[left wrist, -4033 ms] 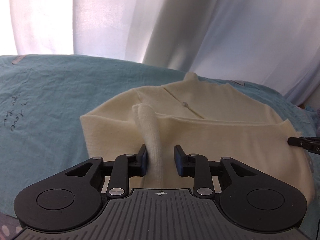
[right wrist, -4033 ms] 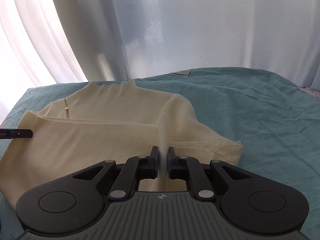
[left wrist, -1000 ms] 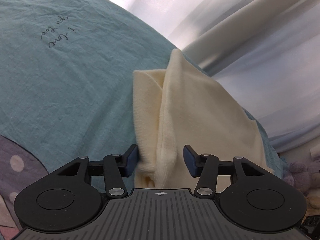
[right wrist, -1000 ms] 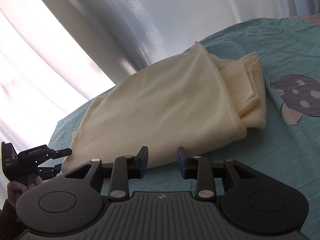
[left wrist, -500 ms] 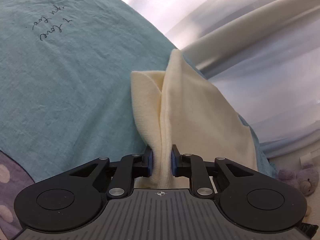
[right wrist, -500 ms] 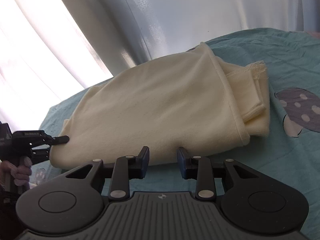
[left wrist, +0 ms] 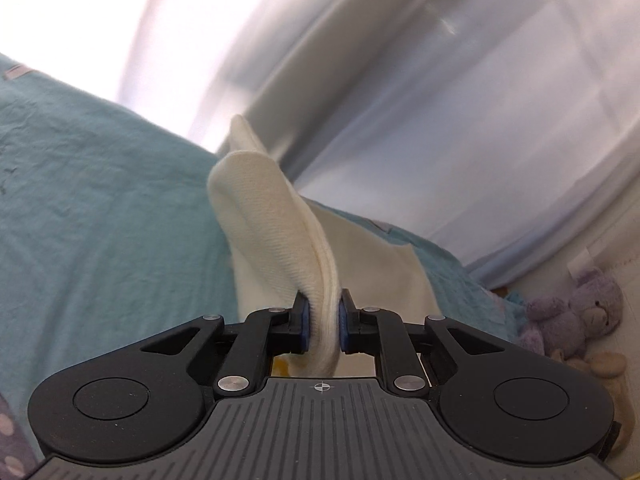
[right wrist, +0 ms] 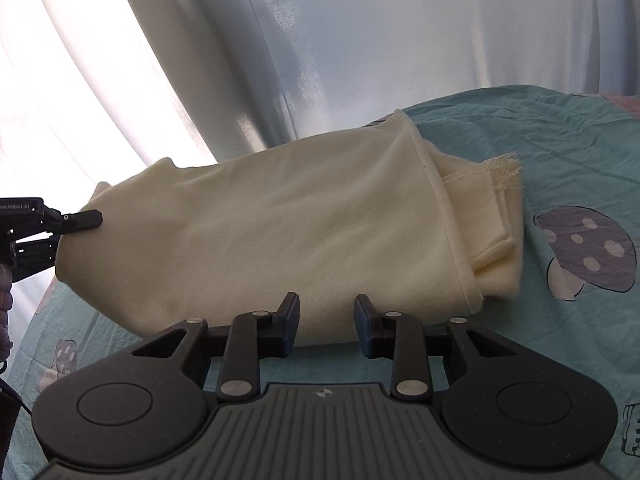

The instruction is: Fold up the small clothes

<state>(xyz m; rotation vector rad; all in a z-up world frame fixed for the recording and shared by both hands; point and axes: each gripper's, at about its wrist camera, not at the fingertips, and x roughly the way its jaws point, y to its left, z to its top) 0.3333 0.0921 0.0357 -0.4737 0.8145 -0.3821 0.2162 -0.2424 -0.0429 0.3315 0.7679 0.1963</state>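
Cream garment edge lifted off the bed
Left claw (left wrist: 323, 328) has just closed, clamped on the cream garment (right wrist: 280, 232) (at nine o'clock); right claw (right wrist: 327, 326) apart, empty, over the teal sheet (right wrist: 560, 148)

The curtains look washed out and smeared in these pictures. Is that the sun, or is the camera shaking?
Left wrist view: curtain streaked with motion blur, upper left blown out white by backlight, while the left gripper pinching the cream garment stays sharp. Right wrist view: steadier, window glare at left, garment's near side shaded, edges bent by the fisheye lens.
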